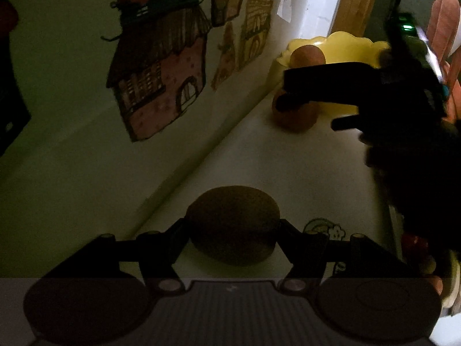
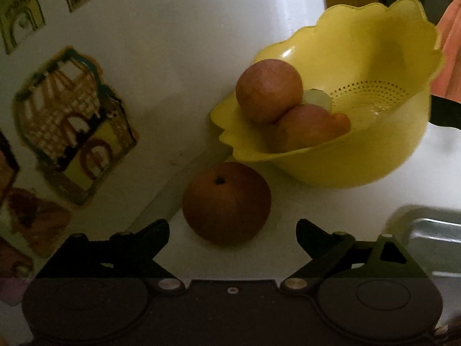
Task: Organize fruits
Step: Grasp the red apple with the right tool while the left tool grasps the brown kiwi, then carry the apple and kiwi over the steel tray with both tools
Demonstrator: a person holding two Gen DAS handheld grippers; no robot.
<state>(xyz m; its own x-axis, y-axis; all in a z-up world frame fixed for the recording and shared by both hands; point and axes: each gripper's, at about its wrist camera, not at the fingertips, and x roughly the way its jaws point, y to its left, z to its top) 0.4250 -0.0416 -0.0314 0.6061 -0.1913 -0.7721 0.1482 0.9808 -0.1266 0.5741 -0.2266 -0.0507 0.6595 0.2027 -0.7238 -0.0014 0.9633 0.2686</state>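
Where apples (image 2: 269, 90) fill yellow colander (image 2: 374, 158)

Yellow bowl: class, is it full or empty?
Partly filled: the yellow bowl holds fruit on one side; its holed bottom shows bare.

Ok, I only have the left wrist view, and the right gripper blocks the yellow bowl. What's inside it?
Observer: Two reddish apples stacked at the left of the bowl, plus a pale piece and a small orange one I can't identify.
Operator: Have the right tongs taken the apple on the table?
Observer: No. The right tongs are open; that apple sits between the tips, touching neither.
Operator: Room for my kiwi?
Observer: Yes, the bowl's perforated bottom is bare.
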